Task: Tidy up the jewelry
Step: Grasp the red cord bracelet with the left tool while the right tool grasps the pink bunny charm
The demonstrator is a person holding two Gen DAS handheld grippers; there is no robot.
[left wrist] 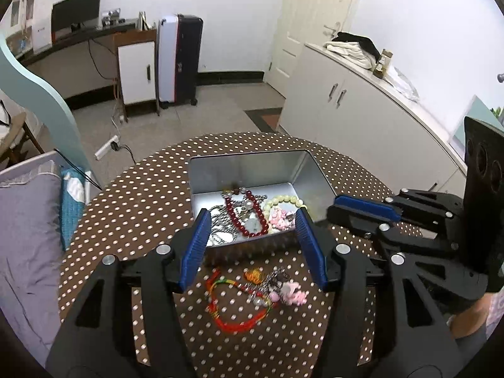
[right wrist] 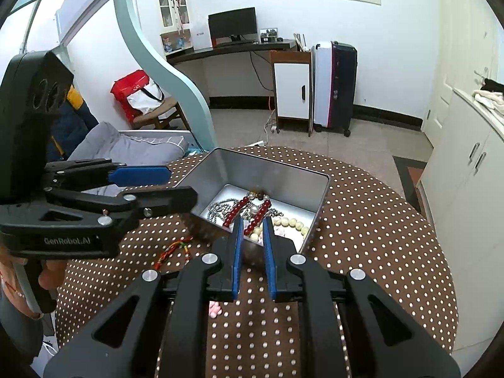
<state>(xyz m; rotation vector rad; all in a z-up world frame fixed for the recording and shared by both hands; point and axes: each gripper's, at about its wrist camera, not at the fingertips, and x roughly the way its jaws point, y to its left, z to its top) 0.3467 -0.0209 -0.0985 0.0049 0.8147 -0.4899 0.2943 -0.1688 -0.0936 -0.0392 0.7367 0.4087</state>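
Observation:
A silver metal tin [left wrist: 315, 176] [right wrist: 226, 170] stands open on the round dotted table [left wrist: 141, 195]. It holds a dark red bead bracelet [left wrist: 241, 219] [right wrist: 234, 212], a cream bead bracelet [left wrist: 285, 201] [right wrist: 294, 223], silver chains [left wrist: 220, 226] and a pink charm [left wrist: 278, 219]. On the table in front of the tin lie a red and orange cord bracelet [left wrist: 236, 324] [right wrist: 173, 250] and a pink charm piece [left wrist: 293, 293]. My left gripper [left wrist: 253, 217] is open above the tin's near edge, empty. My right gripper [right wrist: 252, 220] hovers over the tin's near rim with a narrow gap between the jaws and nothing in it.
A bed with grey bedding [left wrist: 25, 236] lies left of the table. White cabinets [left wrist: 362, 110] run along the right. A suitcase [left wrist: 179, 60] and a small cupboard [left wrist: 137, 69] stand by the far wall beside a desk with a monitor [right wrist: 233, 25].

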